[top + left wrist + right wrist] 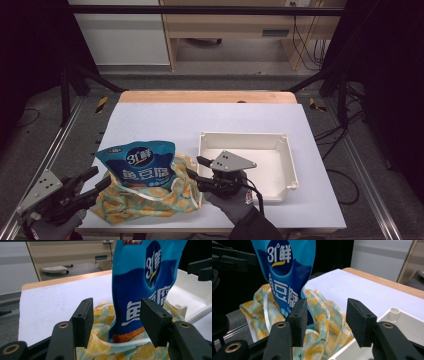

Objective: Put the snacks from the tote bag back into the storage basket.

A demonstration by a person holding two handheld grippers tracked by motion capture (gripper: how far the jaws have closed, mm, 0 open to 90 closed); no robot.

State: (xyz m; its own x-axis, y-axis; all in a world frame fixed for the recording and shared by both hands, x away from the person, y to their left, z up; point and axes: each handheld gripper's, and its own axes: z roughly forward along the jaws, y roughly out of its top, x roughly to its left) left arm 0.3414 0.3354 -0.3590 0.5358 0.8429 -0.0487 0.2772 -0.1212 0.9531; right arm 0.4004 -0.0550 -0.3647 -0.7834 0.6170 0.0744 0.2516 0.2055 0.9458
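The blue snack pouch (137,162) stands upright in the lemon-print bag (150,197) at the lower left of the bench (210,120). The left claw (97,181) and right claw (196,167) flank it with jaws apart, gripping nothing. Bagging looks done; next probably means gathering the bag's mouth or carrying it toward the white tray (287,150).

The far half of the desk (210,117) is lying bare, giving tongs free passage. Nearer, the blue packet (142,165) is standing upright out of the lemon-print bag (150,197), blocking the near-left part, while the white tray (250,160) is occupying the right, just beside the bag.
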